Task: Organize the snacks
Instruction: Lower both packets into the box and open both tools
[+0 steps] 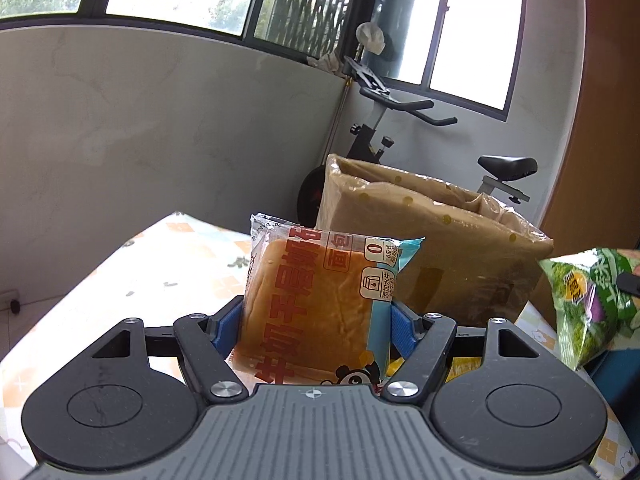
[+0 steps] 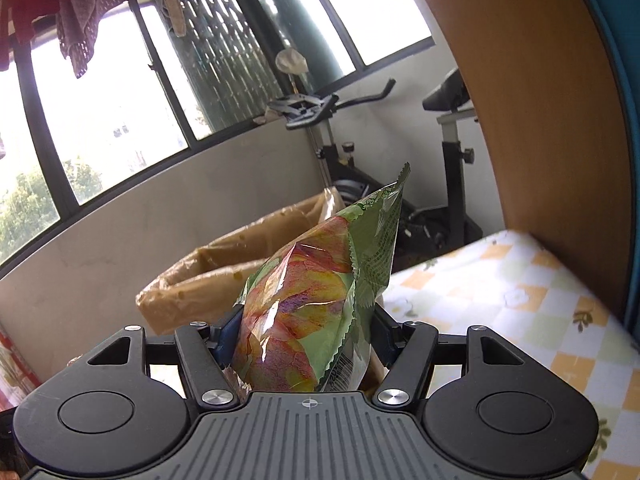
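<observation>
My left gripper [image 1: 316, 320] is shut on a packaged bread slice [image 1: 316, 300] in a clear wrapper with red print and a blue edge, held upright above the table. Its blue pads [image 1: 226, 326] press both sides of the pack. My right gripper [image 2: 306, 330] is shut on a green snack bag [image 2: 316, 292] with a red and yellow picture, held upright. That same green bag [image 1: 592, 300] shows at the right edge of the left wrist view. A tan cardboard box [image 1: 432, 248] wrapped in plastic stands open-topped just beyond both packs, also in the right wrist view [image 2: 212, 276].
A checkered orange and white tablecloth [image 2: 520, 292] covers the table [image 1: 152, 280]. An exercise bike [image 1: 400, 128] stands behind the box under the windows. A wooden panel [image 2: 532, 120] rises at the right. Clothes hang at the upper left of the right wrist view.
</observation>
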`<control>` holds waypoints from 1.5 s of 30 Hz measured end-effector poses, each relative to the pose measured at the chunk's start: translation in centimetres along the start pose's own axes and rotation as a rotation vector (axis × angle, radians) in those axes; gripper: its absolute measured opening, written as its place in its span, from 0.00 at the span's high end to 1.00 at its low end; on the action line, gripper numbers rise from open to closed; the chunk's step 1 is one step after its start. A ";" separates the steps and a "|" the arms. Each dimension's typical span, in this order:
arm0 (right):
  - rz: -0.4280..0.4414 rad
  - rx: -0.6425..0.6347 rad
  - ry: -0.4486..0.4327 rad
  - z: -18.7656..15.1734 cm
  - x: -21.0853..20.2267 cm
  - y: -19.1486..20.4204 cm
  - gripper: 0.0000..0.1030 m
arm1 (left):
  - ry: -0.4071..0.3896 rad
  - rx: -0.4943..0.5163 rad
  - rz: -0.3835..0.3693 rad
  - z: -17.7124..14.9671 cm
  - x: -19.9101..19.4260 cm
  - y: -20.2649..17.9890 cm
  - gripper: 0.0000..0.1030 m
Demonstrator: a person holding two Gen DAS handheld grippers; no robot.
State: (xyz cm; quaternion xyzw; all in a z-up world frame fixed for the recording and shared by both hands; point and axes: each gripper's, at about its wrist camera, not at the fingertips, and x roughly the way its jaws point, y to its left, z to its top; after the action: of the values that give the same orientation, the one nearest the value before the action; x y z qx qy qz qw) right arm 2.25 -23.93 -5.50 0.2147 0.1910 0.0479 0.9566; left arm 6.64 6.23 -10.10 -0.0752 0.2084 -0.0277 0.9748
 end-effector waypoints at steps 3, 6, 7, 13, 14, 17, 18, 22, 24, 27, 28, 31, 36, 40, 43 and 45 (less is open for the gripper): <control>0.017 -0.036 -0.031 1.7 0.5 0.6 0.41 | -0.031 0.021 -0.009 1.1 0.1 -0.4 0.27; 0.038 -0.076 -0.057 4.0 1.7 1.4 0.41 | -0.063 0.040 -0.023 2.7 0.9 -1.3 0.27; 0.045 -0.093 -0.066 4.7 2.1 1.6 0.41 | -0.073 0.049 -0.031 3.4 1.4 -1.7 0.27; 0.081 -0.224 -0.124 8.8 6.1 4.1 0.41 | -0.104 0.108 -0.106 7.7 4.6 -4.6 0.27; 0.078 -0.260 -0.131 9.3 7.1 4.6 0.41 | -0.102 0.121 -0.117 8.4 5.5 -5.2 0.27; 0.049 -0.331 -0.133 10.6 10.6 5.9 0.41 | -0.104 0.163 -0.122 10.0 8.4 -6.8 0.27; 0.044 -0.337 -0.129 10.9 11.8 6.1 0.41 | -0.098 0.167 -0.123 10.4 9.3 -7.2 0.27; -0.006 -0.386 -0.077 10.8 16.8 6.6 0.41 | -0.068 0.178 -0.118 11.5 13.4 -8.5 0.27; -0.033 -0.416 -0.023 9.9 18.9 7.0 0.41 | -0.031 0.195 -0.099 11.6 15.2 -8.8 0.27; -0.043 -0.415 0.067 8.6 21.4 7.3 0.41 | 0.037 0.200 -0.083 11.5 17.8 -8.8 0.27; -0.037 -0.401 0.092 8.1 22.0 7.4 0.41 | 0.051 0.191 -0.074 11.4 18.5 -8.6 0.27; -0.002 -0.321 0.176 7.1 23.5 7.0 0.38 | 0.080 0.175 -0.063 11.3 20.0 -8.1 0.22; -0.006 -0.244 0.231 6.2 24.2 6.4 0.16 | 0.070 0.176 -0.048 11.6 19.7 -7.8 0.12; -0.009 -0.220 0.198 6.7 22.6 5.6 0.15 | 0.056 0.154 -0.052 12.0 18.4 -6.9 0.11; 0.007 -0.183 0.162 7.2 20.7 4.6 0.15 | 0.040 0.122 -0.077 12.1 16.6 -5.8 0.11; 0.019 -0.178 0.136 7.5 18.9 4.0 0.15 | 0.026 0.112 -0.081 11.9 15.0 -4.8 0.11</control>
State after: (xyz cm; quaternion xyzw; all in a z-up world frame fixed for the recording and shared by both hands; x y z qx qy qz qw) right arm 22.50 -19.96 -4.06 0.1269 0.2483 0.0882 0.9563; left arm 25.14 1.85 -4.63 -0.0286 0.2159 -0.0797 0.9727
